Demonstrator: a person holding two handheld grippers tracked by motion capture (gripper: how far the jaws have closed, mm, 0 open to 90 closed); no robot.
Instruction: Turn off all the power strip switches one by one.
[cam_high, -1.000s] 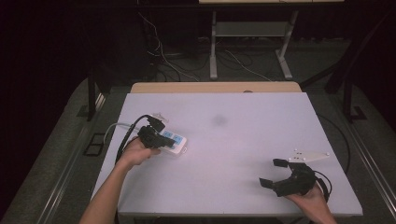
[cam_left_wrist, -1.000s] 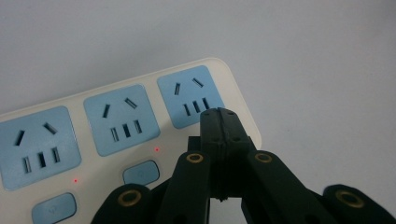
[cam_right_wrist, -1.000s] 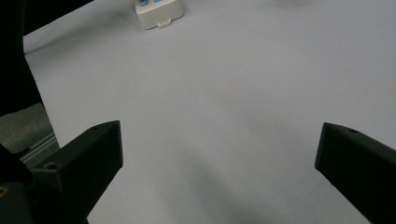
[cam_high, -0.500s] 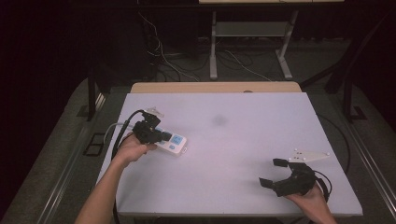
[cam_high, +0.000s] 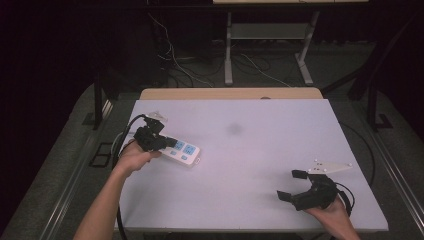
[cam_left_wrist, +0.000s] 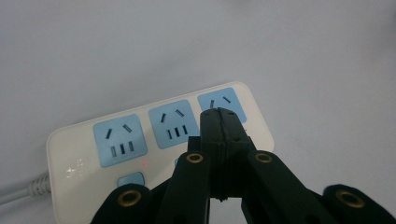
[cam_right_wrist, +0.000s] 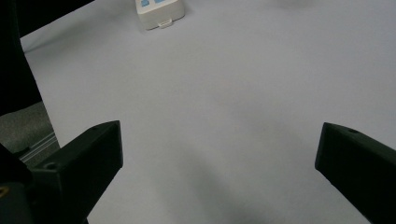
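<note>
Cream plastic power strip with three blue socket panels (cam_high: 184, 152) lies flat on the left part of the table, well inside its left edge and nearer the far half than the near rim. A small red light shows on its face in the left gripper view, and its pale cord (cam_left_wrist: 21, 192) leaves one short end.

The pale grey, matt rectangular table top (cam_high: 260, 150) is plain, with one faint dark smudge (cam_high: 234, 129) near its middle. A tan wooden strip (cam_high: 230, 93) runs along its far edge. Beyond it lie dark carpet, loose cables (cam_high: 175, 57) and the grey metal legs of a second table (cam_high: 229, 50); the room behind is dim.

The left gripper (cam_high: 161, 141), black and held in the person's left hand, sits over the cord end of the strip. Its two jaws are pressed together with nothing between them, their joined tips poised over the third socket panel (cam_left_wrist: 221, 102); whether they touch it cannot be told.

The right gripper (cam_high: 291, 185), also black, rests low near the table's near right corner, well apart from the strip. Its jaws stand wide apart and hold nothing.

Between the two grippers the surface is bare and unobstructed. The right and far portions offer open room, and the strip has free table on every side.
</note>
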